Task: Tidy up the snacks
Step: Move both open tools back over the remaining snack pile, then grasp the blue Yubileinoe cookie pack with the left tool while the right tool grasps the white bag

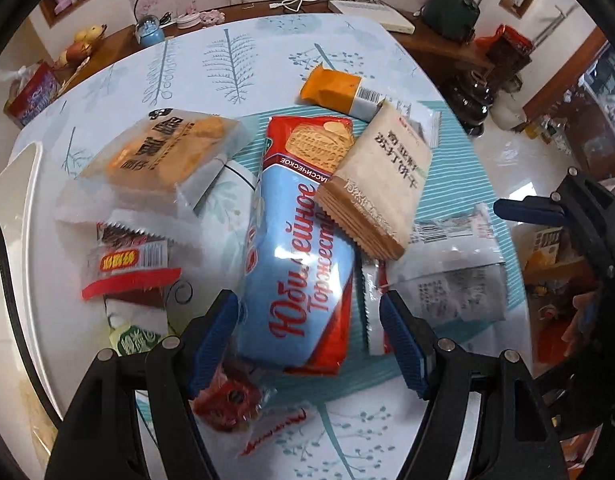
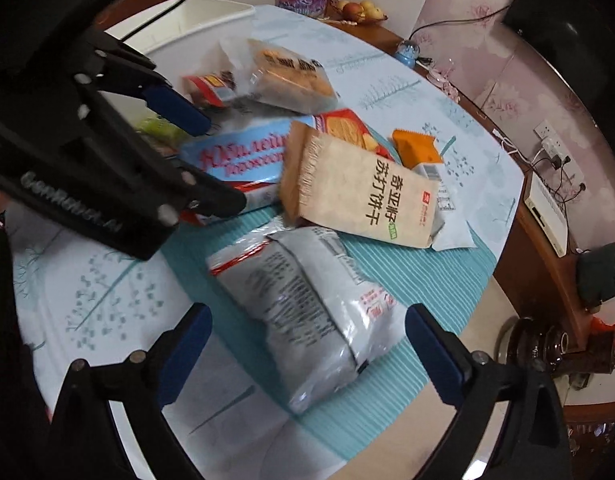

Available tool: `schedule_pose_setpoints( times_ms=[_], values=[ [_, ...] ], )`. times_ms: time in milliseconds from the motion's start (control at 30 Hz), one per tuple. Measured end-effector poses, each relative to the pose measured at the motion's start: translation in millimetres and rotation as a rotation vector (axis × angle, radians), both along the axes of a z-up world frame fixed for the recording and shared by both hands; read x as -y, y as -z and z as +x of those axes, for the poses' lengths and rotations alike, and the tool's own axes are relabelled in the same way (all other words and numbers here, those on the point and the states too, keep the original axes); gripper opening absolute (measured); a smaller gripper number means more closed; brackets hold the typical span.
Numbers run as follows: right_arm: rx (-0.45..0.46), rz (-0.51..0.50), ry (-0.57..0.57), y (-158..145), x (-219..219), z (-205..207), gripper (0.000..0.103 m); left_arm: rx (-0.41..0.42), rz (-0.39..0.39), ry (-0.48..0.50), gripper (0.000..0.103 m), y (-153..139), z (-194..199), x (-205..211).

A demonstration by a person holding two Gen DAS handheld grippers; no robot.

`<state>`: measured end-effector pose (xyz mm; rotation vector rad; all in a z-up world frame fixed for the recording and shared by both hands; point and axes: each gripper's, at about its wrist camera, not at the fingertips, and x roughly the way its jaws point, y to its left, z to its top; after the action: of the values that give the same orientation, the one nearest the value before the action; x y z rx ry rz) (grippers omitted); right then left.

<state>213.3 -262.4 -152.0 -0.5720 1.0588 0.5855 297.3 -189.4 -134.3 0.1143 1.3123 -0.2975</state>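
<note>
Straddling the blue biscuit pack [image 1: 295, 280], the left gripper [image 1: 307, 340] stands with jaws apart, pads beside the wrapper, contact not discernible. The right gripper [image 2: 307, 344] has jaws wide apart around the silver bag [image 2: 307, 300], pads clear of it. A tan cracker pack [image 1: 379, 188] lies beyond the left jaws, overlapping the blue pack.

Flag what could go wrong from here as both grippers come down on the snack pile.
1. The tan cracker pack leans on the blue-and-red biscuit pack between the open left gripper's fingers; lifting that could tip it off.
2. The open right gripper straddles a silver bag, which looks slick and may slip.
3. The grippers are close together and could collide.
</note>
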Motion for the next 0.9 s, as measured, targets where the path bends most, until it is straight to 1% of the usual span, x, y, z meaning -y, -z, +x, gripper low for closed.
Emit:
schedule_pose_setpoints(
  times_ms=[100,233,400,467,567,667,767,900],
  values=[
    [-0.009,0.005,0.001,8,1,4,0.098,0.000,0.001,0.001,0.072,6,4,2],
    [0.007,0.014,0.004,16,2,7,0.098,0.002,0.002,0.010,0.072,11,6,4],
    [0.028,0.073,0.031,18,7,7,0.098,0.008,0.020,-0.004,0.063,15,9,4],
    [0.034,0.093,0.049,18,8,6,0.098,0.012,0.014,-0.012,0.059,16,10,2],
    [0.049,0.118,0.080,19,11,2,0.098,0.015,0.012,-0.015,0.059,18,11,0],
    [0.061,0.139,0.118,20,11,0,0.098,0.029,0.026,-0.010,0.057,18,10,2],
    [0.085,0.155,0.167,21,10,-6,0.096,0.031,0.026,-0.009,0.055,18,9,1],
    [0.101,0.150,0.235,21,7,-15,0.092,0.036,0.030,-0.009,0.053,17,7,1]
  ],
)
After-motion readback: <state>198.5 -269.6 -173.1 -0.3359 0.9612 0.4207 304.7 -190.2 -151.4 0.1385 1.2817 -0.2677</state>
